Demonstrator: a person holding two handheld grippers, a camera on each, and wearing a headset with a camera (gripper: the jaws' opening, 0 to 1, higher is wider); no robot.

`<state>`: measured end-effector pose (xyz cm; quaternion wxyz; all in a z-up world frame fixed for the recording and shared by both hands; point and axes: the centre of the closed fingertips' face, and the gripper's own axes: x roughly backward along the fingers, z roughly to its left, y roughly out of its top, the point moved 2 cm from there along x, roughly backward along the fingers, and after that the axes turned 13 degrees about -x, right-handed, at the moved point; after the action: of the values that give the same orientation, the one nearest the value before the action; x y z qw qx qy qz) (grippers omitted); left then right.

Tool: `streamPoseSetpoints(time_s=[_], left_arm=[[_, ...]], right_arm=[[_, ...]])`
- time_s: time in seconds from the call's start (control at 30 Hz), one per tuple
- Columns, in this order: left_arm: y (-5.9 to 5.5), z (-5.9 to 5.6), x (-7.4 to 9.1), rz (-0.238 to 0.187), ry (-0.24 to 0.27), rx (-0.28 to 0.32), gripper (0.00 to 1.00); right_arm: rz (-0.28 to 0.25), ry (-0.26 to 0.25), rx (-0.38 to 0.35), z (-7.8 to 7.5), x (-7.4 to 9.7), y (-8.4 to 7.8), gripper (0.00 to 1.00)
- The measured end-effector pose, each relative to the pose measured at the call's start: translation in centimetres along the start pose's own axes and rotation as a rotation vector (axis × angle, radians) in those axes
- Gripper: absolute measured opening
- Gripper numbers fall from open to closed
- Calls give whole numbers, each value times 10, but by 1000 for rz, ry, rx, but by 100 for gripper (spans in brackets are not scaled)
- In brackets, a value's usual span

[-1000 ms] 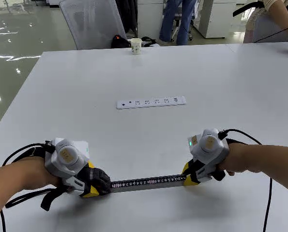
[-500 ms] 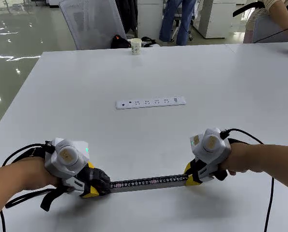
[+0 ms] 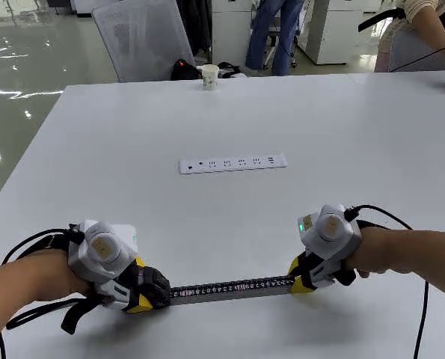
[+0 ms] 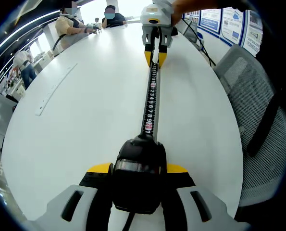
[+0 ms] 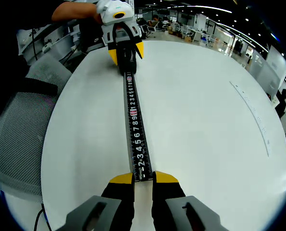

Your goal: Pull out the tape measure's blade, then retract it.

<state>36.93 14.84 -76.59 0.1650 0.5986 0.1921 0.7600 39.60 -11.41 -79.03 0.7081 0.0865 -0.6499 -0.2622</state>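
Pulling is the step in hand: your left gripper (image 4: 139,168) clamps the black rubbery tape-measure case (image 4: 140,179) on the white table (image 3: 229,112), while your right gripper (image 5: 143,179) pinches the tip of its dark numbered steel blade (image 5: 133,115). Next, ease right toward left, letting it retract.

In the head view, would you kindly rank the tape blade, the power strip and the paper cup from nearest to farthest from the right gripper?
1. Tape blade: tip clamped in the right gripper, running left.
2. Power strip: ahead, midway across.
3. Paper cup: far edge of the table.
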Motion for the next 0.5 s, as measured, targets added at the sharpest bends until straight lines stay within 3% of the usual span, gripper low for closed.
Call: streamPoseSetpoints(time_s=[0.5], left_arm=[[0, 1, -1, -5, 1, 8, 34]], right_arm=[[1, 3, -13, -1, 2, -1, 10]])
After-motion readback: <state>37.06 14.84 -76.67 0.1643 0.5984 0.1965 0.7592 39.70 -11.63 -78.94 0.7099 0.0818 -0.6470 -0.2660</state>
